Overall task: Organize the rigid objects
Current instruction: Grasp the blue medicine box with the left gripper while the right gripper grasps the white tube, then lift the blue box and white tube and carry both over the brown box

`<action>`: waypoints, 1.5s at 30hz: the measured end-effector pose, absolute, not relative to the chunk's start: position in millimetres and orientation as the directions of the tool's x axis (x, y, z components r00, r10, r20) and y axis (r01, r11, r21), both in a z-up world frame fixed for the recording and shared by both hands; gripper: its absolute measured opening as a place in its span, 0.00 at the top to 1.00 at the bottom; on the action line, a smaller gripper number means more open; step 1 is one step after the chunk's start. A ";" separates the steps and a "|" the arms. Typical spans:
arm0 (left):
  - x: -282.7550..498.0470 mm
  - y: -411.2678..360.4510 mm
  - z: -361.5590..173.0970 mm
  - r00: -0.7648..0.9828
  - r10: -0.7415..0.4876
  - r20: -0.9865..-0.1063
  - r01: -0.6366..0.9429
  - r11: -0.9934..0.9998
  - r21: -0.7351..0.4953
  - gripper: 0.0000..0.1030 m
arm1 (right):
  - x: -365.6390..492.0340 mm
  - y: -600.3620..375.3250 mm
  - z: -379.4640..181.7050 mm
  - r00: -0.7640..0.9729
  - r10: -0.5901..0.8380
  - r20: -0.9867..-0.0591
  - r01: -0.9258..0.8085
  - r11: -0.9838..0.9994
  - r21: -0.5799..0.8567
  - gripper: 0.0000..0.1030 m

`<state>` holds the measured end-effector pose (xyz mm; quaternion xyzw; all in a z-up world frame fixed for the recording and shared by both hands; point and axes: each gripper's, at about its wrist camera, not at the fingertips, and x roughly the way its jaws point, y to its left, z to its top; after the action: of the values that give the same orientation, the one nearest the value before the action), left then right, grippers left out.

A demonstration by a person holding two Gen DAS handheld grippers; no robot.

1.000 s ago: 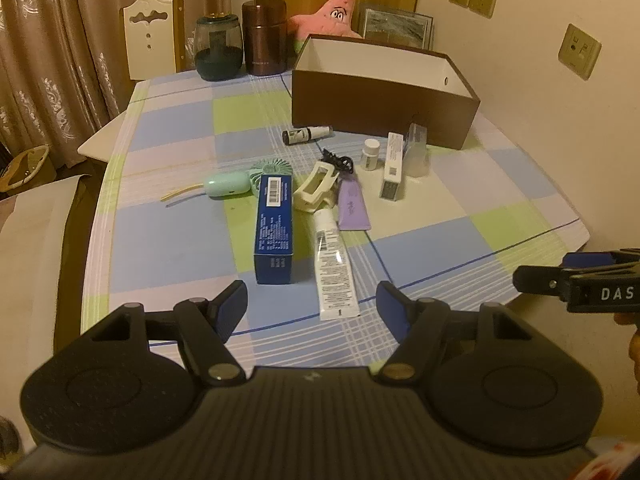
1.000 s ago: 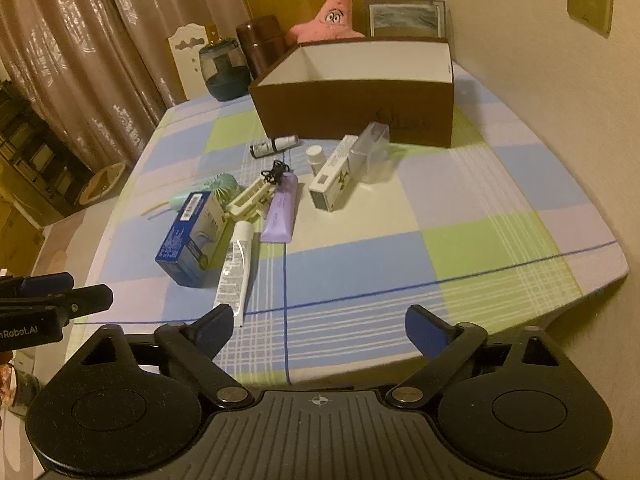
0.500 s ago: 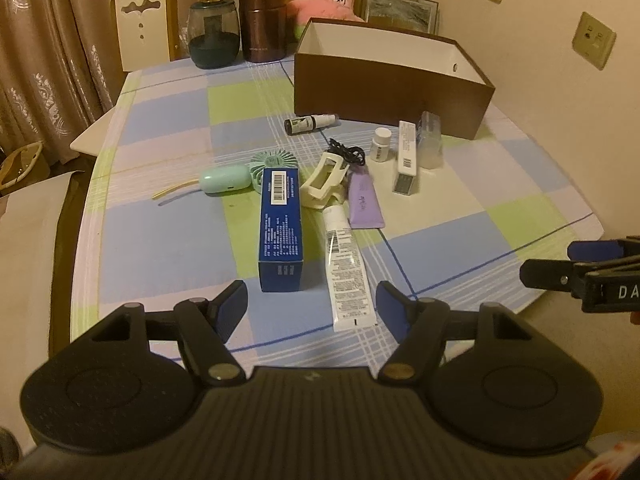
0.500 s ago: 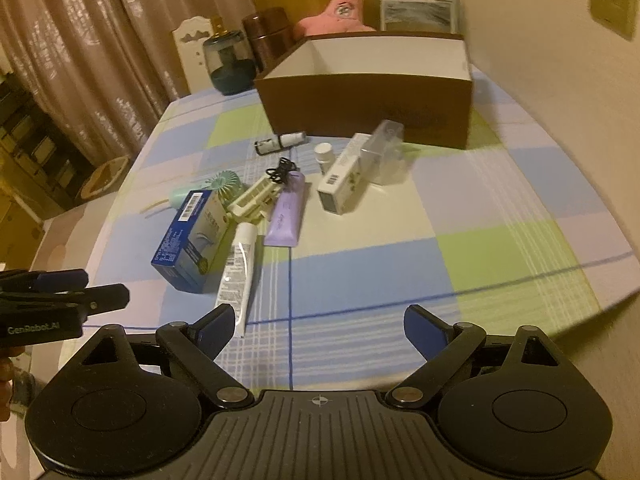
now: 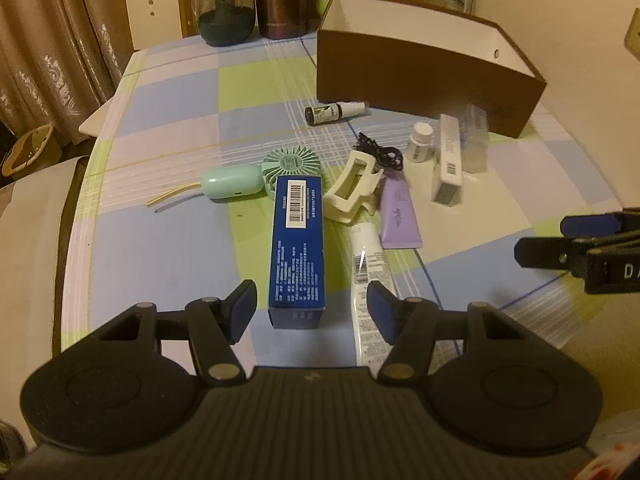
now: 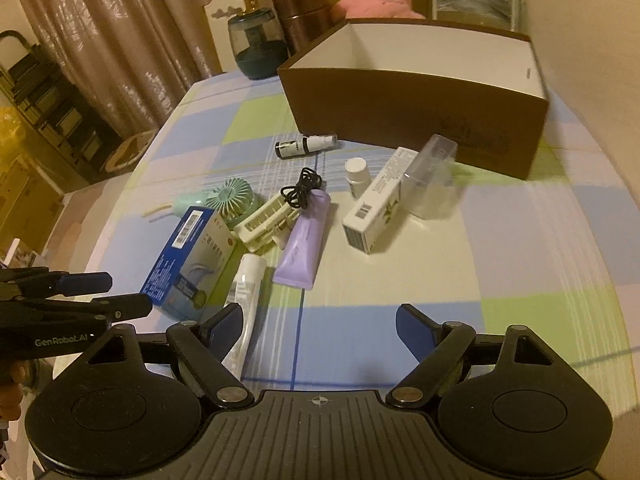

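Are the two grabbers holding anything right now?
No. The left gripper has the blue box between its closing jaws, untouched; the right gripper, also closing, is empty.

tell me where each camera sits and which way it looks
Left wrist: on the left gripper, angled down over the table's near edge at the blue box; its open fingers and the right gripper show.
Right wrist: on the right gripper, facing the brown box; the left gripper shows.
Shared: both boxes, white tube, fan.
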<state>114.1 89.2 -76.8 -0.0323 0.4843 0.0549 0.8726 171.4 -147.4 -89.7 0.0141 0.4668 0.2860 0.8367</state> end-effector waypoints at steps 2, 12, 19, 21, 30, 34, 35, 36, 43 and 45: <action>120.7 91.0 -82.1 0.513 0.070 -0.856 -0.135 0.991 0.001 0.43 | 178.8 -145.8 -93.3 0.389 0.495 -0.777 -0.469 0.832 0.296 0.19; 151.0 105.9 -98.4 0.475 0.040 -0.879 -0.066 0.998 0.009 0.45 | 186.2 -134.5 -100.7 0.404 0.462 -0.790 -0.392 0.867 0.306 0.19; 174.0 112.6 -108.5 0.456 -0.004 -0.890 0.032 0.999 0.011 0.45 | 176.9 -126.4 -101.9 0.442 0.404 -0.801 -0.280 0.910 0.305 0.19; 178.6 111.9 -113.1 0.453 -0.014 -0.891 0.056 0.998 0.013 0.45 | 174.2 -123.5 -104.2 0.449 0.392 -0.803 -0.254 0.918 0.305 0.19; 189.6 110.1 -125.2 0.457 -0.043 -0.888 0.122 0.992 0.015 0.63 | 162.5 -105.1 -113.1 0.461 0.354 -0.814 -0.221 0.934 0.281 0.20; 184.8 118.1 -125.0 0.469 -0.043 -0.882 0.116 0.993 0.013 0.65 | 161.3 -89.0 -119.3 0.445 0.358 -0.821 -0.246 0.930 0.273 0.25; 182.6 121.5 -124.4 0.471 -0.041 -0.881 0.109 0.994 0.012 0.65 | 161.8 -84.1 -121.3 0.437 0.361 -0.824 -0.254 0.928 0.272 0.29; 180.6 125.3 -123.6 0.475 -0.034 -0.879 0.100 0.995 0.015 0.65 | 162.5 -79.5 -123.6 0.429 0.364 -0.826 -0.264 0.926 0.271 0.30; 166.9 156.8 -120.9 0.483 0.020 -0.876 0.013 0.999 0.030 0.65 | 168.7 -40.3 -146.9 0.375 0.373 -0.849 -0.344 0.906 0.247 0.45; 164.1 164.3 -121.3 0.482 0.034 -0.875 -0.010 0.999 0.033 0.65 | 169.1 -28.1 -155.1 0.360 0.370 -0.856 -0.364 0.901 0.236 0.48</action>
<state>164.1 164.3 -121.3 0.0117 0.5087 0.0126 0.8608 169.1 -28.1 -155.1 0.0029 0.5199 0.2226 0.8247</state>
